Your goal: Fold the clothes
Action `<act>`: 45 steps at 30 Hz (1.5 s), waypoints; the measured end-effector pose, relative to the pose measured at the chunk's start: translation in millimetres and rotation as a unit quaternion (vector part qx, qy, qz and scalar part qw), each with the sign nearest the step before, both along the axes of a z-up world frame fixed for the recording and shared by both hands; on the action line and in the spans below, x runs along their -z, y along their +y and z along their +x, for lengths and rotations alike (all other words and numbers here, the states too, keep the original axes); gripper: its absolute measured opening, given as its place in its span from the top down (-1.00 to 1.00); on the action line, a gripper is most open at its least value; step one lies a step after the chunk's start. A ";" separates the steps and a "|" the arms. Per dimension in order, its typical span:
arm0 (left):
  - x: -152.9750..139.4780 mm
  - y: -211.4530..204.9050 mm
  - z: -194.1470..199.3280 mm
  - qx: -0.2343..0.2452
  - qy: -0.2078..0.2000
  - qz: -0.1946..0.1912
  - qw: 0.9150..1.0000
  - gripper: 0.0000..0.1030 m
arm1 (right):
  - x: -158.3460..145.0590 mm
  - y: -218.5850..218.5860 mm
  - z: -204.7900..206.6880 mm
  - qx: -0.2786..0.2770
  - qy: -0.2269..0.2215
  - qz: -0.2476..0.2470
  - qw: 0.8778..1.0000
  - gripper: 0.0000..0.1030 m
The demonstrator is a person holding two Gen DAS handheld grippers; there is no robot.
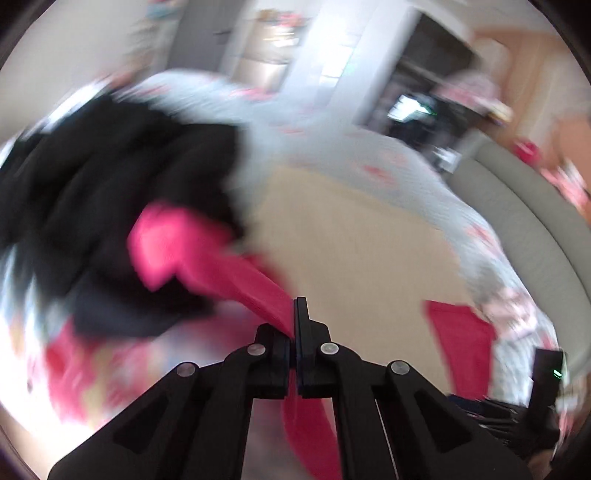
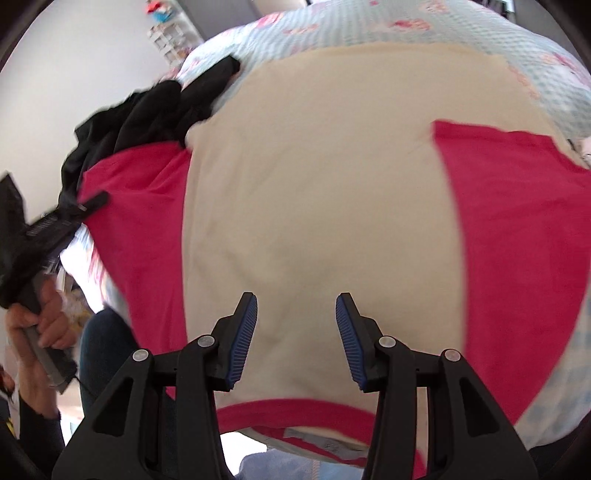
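Observation:
A cream T-shirt (image 2: 317, 192) with red sleeves and a red collar lies flat on the bed, collar toward me. My right gripper (image 2: 296, 334) is open and empty, hovering over the shirt's chest just above the collar (image 2: 295, 410). My left gripper (image 1: 294, 332) is shut on the shirt's left red sleeve (image 1: 236, 273) and holds it lifted; that view is blurred by motion. In the right wrist view the left gripper (image 2: 79, 208) shows at the far left, at the edge of that red sleeve (image 2: 144, 221). The other red sleeve (image 2: 517, 240) lies flat on the right.
A pile of black clothes (image 2: 147, 110) lies at the shirt's far left; it also shows in the left wrist view (image 1: 110, 192). The bed has a light blue patterned cover (image 2: 406, 26). A grey curved bed edge (image 1: 524, 221) runs on the right.

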State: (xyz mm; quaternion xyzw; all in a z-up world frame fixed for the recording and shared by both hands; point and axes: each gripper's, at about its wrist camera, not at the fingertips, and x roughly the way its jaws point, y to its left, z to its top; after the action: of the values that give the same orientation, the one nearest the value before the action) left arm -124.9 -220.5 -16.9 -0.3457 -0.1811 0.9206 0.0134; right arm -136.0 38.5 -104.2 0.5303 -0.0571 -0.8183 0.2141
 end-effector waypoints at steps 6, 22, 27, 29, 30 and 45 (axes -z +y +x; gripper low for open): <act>24.5 114.3 -71.8 0.208 -0.084 -0.032 0.974 -0.07 | 0.9 27.5 -3.0 0.043 -0.009 -0.008 0.999 0.11; 56.1 -38.2 -18.3 0.024 -0.095 -0.051 0.994 -0.03 | -5.8 -70.5 -52.2 -0.138 0.016 0.069 0.988 -0.09; 71.0 -42.6 -38.2 0.034 -0.116 -0.064 0.991 -0.03 | 11.5 -103.4 -86.9 -0.157 0.014 0.102 0.982 0.00; 70.8 -40.5 -47.5 0.046 -0.119 -0.070 0.989 -0.03 | 7.2 -102.1 -105.2 -0.135 0.032 0.097 0.986 0.04; 70.0 -37.3 -52.8 0.052 -0.122 -0.074 0.988 -0.03 | 5.5 -95.9 -117.5 -0.112 0.037 0.093 0.989 0.04; 29.5 -49.3 -174.7 0.036 -0.042 -0.089 0.995 -0.03 | 5.7 -16.7 -137.3 -0.030 0.001 -0.005 1.000 -0.07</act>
State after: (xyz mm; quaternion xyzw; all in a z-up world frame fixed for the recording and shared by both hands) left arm -299.5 -269.8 -46.4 -0.3905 -0.0865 0.9165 0.0085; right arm -273.3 21.8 -109.9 0.5298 -0.0453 -0.8119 0.2411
